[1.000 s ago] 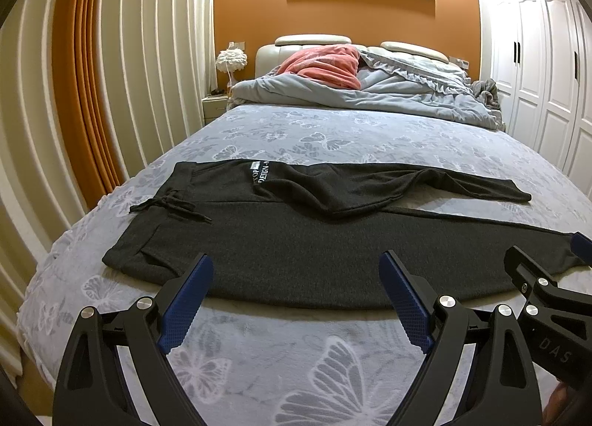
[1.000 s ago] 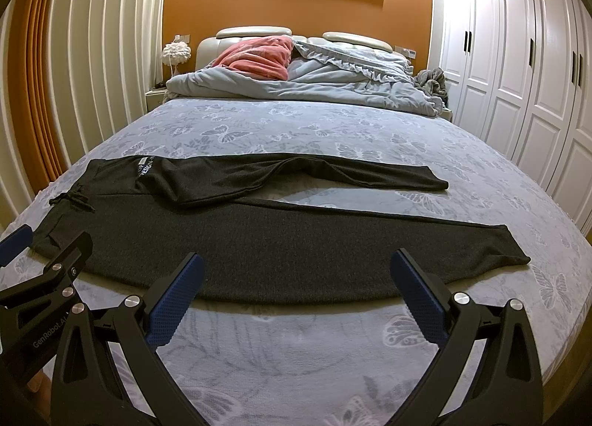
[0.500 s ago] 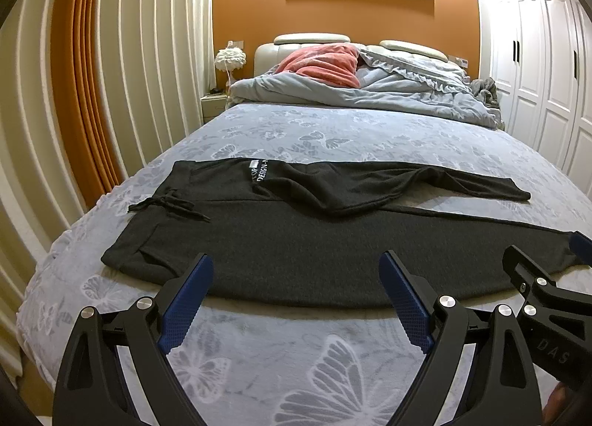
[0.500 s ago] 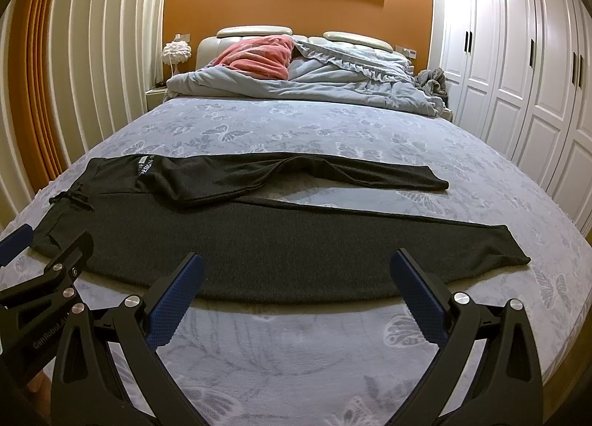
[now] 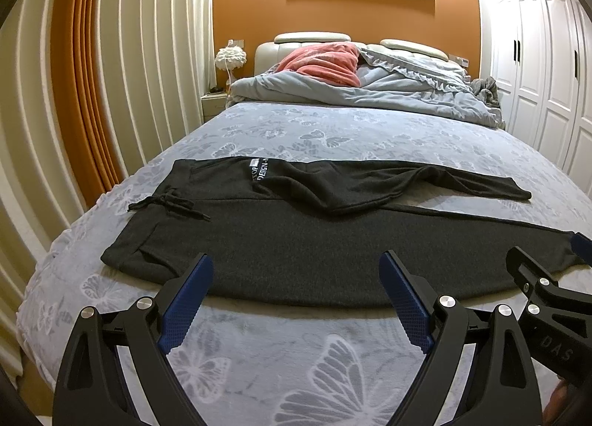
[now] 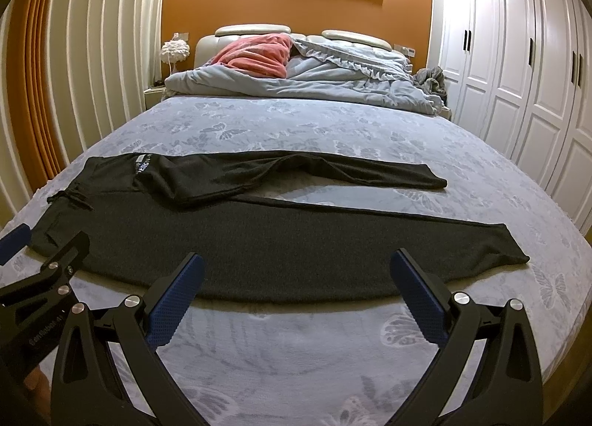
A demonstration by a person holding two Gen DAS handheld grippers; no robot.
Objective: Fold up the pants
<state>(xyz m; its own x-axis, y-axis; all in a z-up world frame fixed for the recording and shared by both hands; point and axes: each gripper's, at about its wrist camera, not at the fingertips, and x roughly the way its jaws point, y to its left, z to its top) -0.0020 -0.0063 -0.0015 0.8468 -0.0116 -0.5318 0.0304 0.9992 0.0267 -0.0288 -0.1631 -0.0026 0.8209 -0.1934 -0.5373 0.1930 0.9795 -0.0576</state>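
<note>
Dark grey pants point(image 5: 296, 241) point(image 6: 281, 241) lie spread across the bed, waistband and drawstring point(image 5: 170, 202) to the left, legs running right. The near leg lies flat; the far leg point(image 6: 333, 170) is rumpled and angles away. My left gripper point(image 5: 296, 270) hovers open just short of the near leg's edge, nothing between its blue pads. Equally open and empty, my right gripper point(image 6: 296, 270) hangs over the same edge further right. Each gripper shows at the side of the other's view.
The bed point(image 5: 333, 137) has a grey butterfly-print cover. A bunched grey duvet point(image 6: 314, 85) and a pink blanket point(image 6: 255, 56) lie at the headboard. Curtains hang left, white wardrobe doors point(image 6: 518, 74) stand right, and a bedside lamp point(image 5: 230, 57) sits at the far left.
Both grippers have stayed almost still and open; the views have barely shifted. The pants have not moved.
</note>
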